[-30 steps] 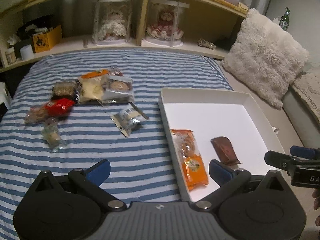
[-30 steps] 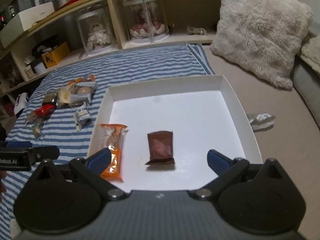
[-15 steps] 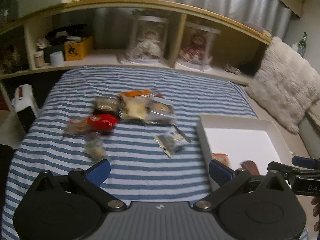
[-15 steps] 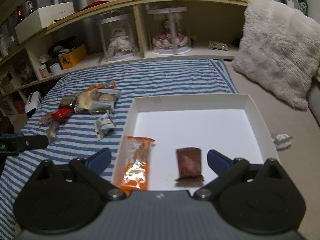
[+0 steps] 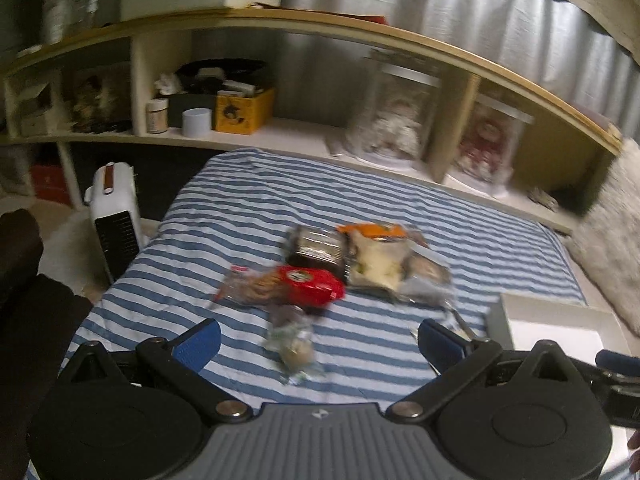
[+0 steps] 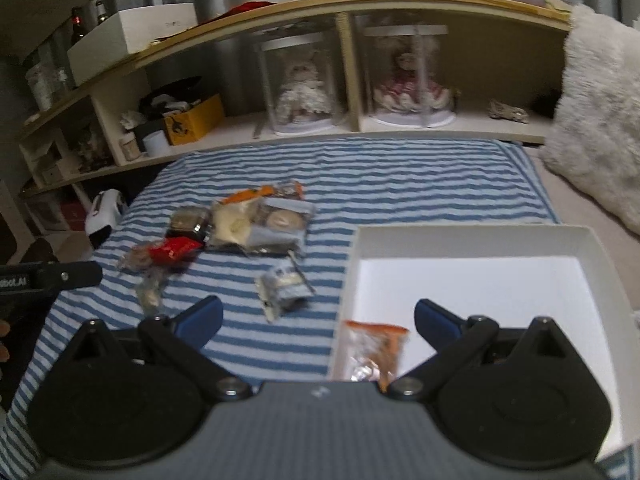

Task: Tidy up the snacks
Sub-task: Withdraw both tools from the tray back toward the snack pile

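Several snack packets lie in a loose pile [image 5: 360, 260] on the blue-striped bed cover; the pile also shows in the right wrist view [image 6: 240, 224]. A red packet [image 5: 310, 284] and a small clear packet [image 5: 294, 346] lie nearest my left gripper [image 5: 318, 342], which is open and empty just short of them. A small silver packet [image 6: 282, 284] lies apart, beside the white tray [image 6: 480, 236]. An orange packet [image 6: 374, 350] lies in the tray's near left corner. My right gripper [image 6: 318, 318] is open and empty over the tray's left edge.
A wooden shelf [image 6: 360, 128] with doll cases, a yellow box and jars runs along the bed's far side. A fluffy white pillow [image 6: 600, 120] leans at the right. A white heater [image 5: 114, 216] stands on the floor left of the bed.
Both grippers have swung left and pulled back from the tray toward the snack pile. The brown packet in the tray has dropped out of view. Both stay open.
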Demonstrator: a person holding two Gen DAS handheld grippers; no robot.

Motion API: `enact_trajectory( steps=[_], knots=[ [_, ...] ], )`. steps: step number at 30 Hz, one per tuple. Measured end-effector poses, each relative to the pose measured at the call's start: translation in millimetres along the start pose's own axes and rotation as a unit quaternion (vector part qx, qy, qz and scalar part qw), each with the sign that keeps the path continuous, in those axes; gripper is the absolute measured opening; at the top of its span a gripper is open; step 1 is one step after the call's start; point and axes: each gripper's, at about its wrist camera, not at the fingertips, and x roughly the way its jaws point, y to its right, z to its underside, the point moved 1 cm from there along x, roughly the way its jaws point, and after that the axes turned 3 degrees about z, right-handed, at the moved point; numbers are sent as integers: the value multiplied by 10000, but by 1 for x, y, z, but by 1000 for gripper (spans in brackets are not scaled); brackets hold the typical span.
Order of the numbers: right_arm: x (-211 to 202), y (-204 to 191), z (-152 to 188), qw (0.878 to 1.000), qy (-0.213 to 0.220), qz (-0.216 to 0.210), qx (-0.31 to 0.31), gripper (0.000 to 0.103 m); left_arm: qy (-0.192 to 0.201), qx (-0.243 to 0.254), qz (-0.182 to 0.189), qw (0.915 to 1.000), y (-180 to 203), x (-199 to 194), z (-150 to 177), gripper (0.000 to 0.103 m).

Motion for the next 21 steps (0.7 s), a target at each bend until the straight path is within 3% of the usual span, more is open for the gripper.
enact_trajectory(
  steps=[7, 13, 17, 21],
  knots=[
    [39, -19, -8, 9996, 119, -232, -65, 103, -37, 33, -117, 9999, -11, 28, -3, 103],
    [71, -20, -12, 9983, 130, -563, -19, 103, -171, -286, -125, 9994, -17, 55, 2, 103],
    [93, -26, -12, 9972, 17, -353, -656, 103, -293, -669, -174, 9972, -23, 71, 5, 103],
    [113, -39, -9, 9883, 108, -251, -1497, 103, -408, -1154, -218, 9922, -32, 85, 11, 103]
  ],
)
